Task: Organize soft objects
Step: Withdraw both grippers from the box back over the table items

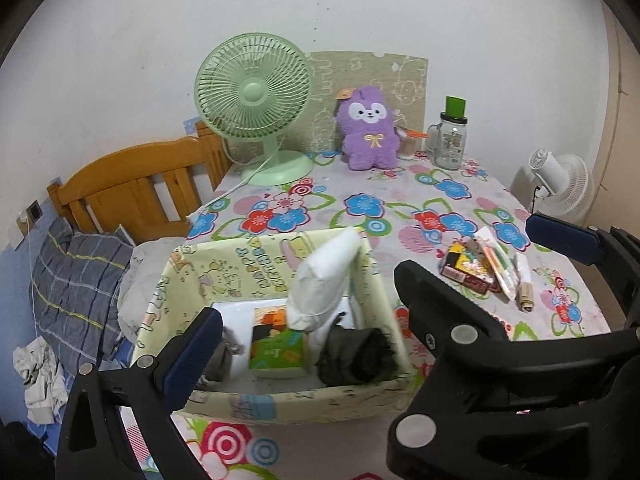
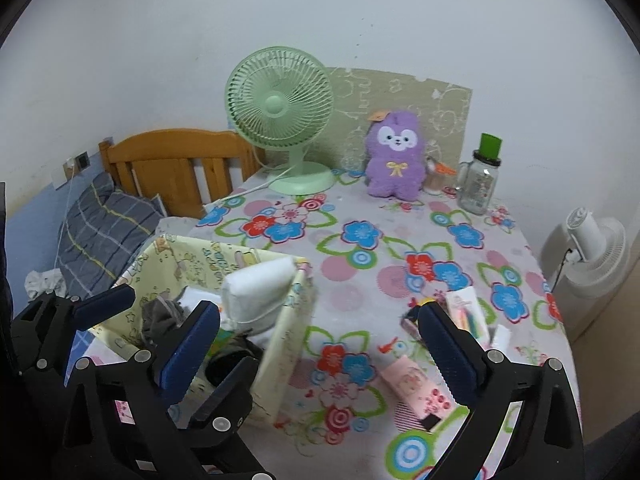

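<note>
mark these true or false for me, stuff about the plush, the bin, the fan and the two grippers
1. The purple plush lies inside the fabric bin. False: it stands on the table against the back board, well beyond the bin.
2. A white pillow-like bundle leans against the bin's right wall, poking above its rim. True.
3. The left gripper is clamped on a dark sock. False: its jaws stand wide open with nothing pinched; the dark rolled cloth lies in the bin.
4. The green fan stands to the left of the plush. True.
5. The right gripper is open and empty. True.
</note>
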Tool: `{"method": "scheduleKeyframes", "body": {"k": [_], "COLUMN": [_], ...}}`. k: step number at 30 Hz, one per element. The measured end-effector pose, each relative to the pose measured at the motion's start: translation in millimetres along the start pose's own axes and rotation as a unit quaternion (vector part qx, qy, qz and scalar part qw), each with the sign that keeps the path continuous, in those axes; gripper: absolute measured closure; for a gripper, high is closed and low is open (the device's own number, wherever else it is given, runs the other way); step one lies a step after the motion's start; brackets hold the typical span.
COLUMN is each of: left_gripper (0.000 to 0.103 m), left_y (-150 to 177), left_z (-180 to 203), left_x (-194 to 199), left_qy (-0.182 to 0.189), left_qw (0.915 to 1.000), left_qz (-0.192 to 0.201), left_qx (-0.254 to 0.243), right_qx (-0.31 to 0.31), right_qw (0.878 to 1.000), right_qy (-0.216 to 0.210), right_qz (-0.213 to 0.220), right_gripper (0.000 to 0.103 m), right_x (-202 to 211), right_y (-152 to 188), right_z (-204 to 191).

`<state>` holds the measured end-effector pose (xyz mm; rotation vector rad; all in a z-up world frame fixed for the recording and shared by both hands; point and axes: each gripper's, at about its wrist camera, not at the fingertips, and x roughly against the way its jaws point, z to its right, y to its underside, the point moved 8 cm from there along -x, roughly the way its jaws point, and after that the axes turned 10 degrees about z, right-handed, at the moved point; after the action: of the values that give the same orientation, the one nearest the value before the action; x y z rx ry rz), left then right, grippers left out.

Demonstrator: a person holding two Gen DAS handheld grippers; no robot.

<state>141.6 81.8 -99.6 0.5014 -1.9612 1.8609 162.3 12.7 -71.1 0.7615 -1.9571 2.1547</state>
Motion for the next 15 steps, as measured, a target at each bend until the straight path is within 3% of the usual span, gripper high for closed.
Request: {"method": "scheduleKeyframes", "body": {"k": [15], "left_gripper": [0.000], "left_y": [-3], "left_z": [50], "left_x": [11], "left_qy": [0.011], "left_qw": [0.9998], "left_qz": [0.017], "left_qx": [-0.007], "right_qx": [-0.013], "right_qw": [0.999], "right_qy": [0.034], "right_qz": [0.010], "right_gripper": [0.000], "right_x": [31], "right_y": [10], "right_z": [50]}}
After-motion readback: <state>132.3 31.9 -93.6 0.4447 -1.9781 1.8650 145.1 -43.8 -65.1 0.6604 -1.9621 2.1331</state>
